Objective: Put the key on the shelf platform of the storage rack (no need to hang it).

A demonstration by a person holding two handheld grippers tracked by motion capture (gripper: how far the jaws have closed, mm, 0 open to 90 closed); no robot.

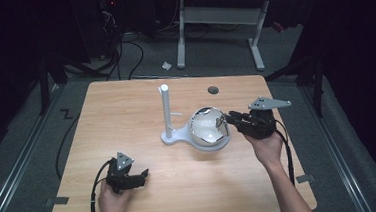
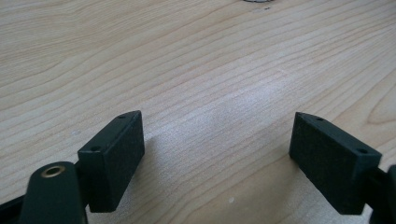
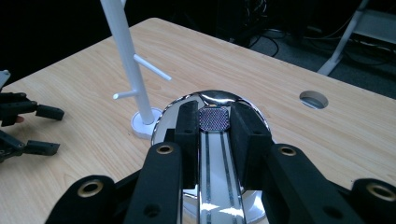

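Right hand (image 1: 268,148) is reaching in from the lower right of the high view, its right gripper (image 1: 225,121) clenching the flat handle (image 3: 217,177) of a shiny metal bowl-like piece (image 1: 208,129) at frame centre. White peg stand (image 1: 167,112) is standing just left, touching it. Left gripper (image 1: 142,178) is resting low at lower left, jaws released over bare tabletop (image 2: 196,70). Open room is lying between the grippers.

– where's the high view? 
– above the near edge, looking forward and down on the whole table (image 1: 126,105)
– and the gripper views?
– low, close over that same tabletop
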